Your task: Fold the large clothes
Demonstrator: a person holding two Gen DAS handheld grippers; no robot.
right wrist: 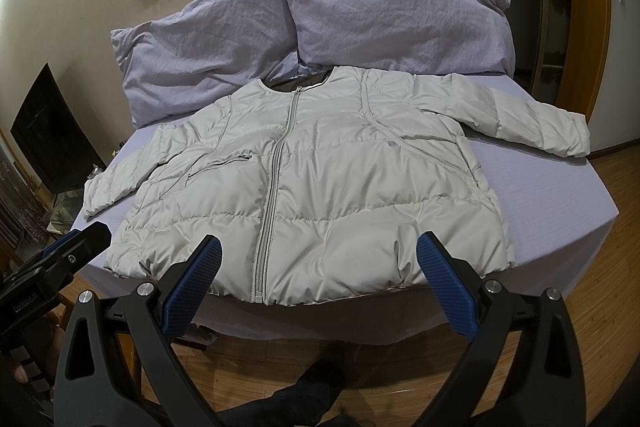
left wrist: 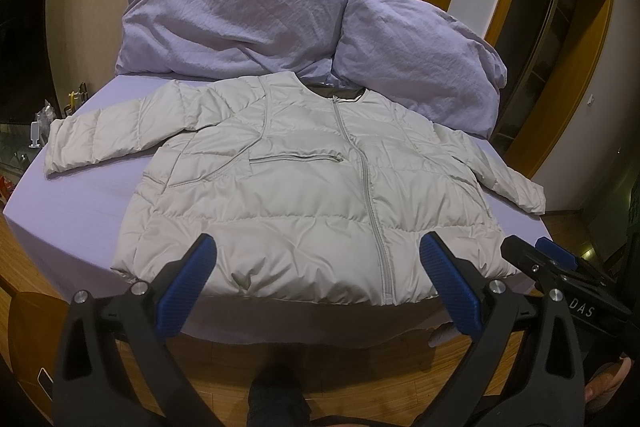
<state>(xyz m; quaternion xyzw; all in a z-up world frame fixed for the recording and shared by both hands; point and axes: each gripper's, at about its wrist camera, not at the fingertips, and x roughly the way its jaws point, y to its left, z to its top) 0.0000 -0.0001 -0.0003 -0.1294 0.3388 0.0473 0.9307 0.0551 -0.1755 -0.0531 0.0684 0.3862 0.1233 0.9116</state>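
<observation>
A pale grey puffer jacket [left wrist: 296, 187] lies flat and zipped on the lilac bed [left wrist: 80, 211], front up, both sleeves spread out to the sides. It also shows in the right wrist view [right wrist: 320, 179]. My left gripper [left wrist: 318, 247] is open and empty, held above the jacket's hem near the bed's front edge. My right gripper [right wrist: 318, 247] is open and empty, also over the hem. The right gripper's tip [left wrist: 556, 263] shows at the right of the left wrist view; the left gripper's tip [right wrist: 76, 239] shows at the left of the right wrist view.
Two lilac pillows [left wrist: 228, 23] [left wrist: 416, 59] lean against the wall behind the jacket's collar. Wooden floor [left wrist: 304, 359] lies below the bed's front edge, with the person's dark leg [left wrist: 276, 399] there. A wooden door frame [left wrist: 568, 75] stands at the right, a dark screen [right wrist: 52, 139] at the left.
</observation>
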